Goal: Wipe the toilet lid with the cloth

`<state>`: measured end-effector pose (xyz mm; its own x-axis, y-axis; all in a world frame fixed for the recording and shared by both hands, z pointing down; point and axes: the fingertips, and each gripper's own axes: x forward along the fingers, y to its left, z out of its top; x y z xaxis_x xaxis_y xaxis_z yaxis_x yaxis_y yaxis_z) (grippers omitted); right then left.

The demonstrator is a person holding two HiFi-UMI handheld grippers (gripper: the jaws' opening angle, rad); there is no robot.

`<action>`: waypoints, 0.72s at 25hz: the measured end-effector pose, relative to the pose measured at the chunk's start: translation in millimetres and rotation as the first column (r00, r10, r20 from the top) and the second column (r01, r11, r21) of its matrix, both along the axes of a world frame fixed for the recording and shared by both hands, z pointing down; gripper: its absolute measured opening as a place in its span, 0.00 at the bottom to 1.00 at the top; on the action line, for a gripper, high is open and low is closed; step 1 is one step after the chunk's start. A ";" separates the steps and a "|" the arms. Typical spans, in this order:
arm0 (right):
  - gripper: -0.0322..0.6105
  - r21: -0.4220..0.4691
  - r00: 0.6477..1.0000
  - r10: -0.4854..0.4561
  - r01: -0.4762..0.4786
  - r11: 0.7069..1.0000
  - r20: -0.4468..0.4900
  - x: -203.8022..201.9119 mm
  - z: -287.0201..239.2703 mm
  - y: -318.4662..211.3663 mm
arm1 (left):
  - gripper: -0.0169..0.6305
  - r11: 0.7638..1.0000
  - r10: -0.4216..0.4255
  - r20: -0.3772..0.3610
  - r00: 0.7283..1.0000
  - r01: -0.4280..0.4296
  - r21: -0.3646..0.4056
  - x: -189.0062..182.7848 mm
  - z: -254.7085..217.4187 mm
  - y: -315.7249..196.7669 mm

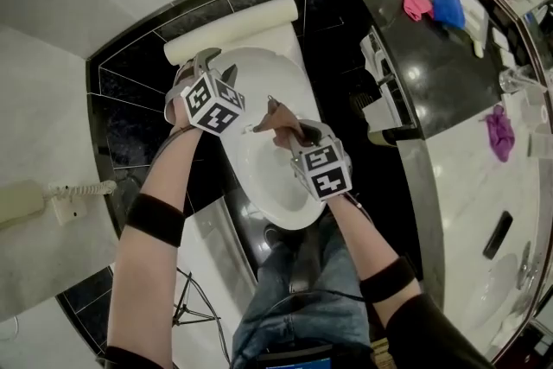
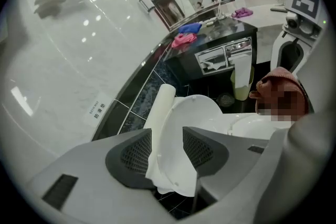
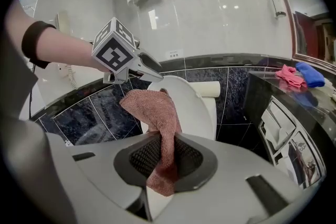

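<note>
Right gripper point(image 3: 166, 148) with cloth point(image 3: 152, 108) — toilet lid point(image 3: 193, 105) beyond

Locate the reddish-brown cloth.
Mid right gripper view: the reddish-brown cloth is pinched in the right gripper, bunched in front of the raised toilet lid.

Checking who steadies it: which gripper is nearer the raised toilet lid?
Left. The left gripper straddles the toilet lid with open jaws; the right gripper, shut on the cloth, hangs in front of it.
</note>
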<state>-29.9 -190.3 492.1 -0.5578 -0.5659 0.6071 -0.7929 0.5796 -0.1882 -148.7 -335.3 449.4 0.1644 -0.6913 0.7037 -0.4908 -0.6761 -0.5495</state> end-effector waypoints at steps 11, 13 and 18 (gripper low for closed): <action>0.17 -0.032 1.000 0.007 -0.006 0.999 0.018 22.7 19.3 -16.3 | 0.18 0.997 0.002 0.080 0.997 0.003 -0.074 -0.1 23.7 -29.3; 0.17 -0.037 1.000 0.010 -0.010 0.999 0.019 25.8 21.0 -16.4 | 0.12 0.997 0.014 0.101 0.995 -0.006 -0.077 0.6 25.6 -29.3; 0.17 -0.041 1.000 0.014 -0.014 0.999 0.021 29.0 23.4 -15.1 | 0.11 0.998 0.029 0.142 0.989 -0.020 -0.061 1.4 26.9 -28.0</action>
<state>-0.9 -205.5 515.4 -0.5630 -0.5486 0.6181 -0.7965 0.5598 -0.2285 -147.3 -363.3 476.3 0.0759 -0.6444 0.7609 -0.3931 -0.7207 -0.5711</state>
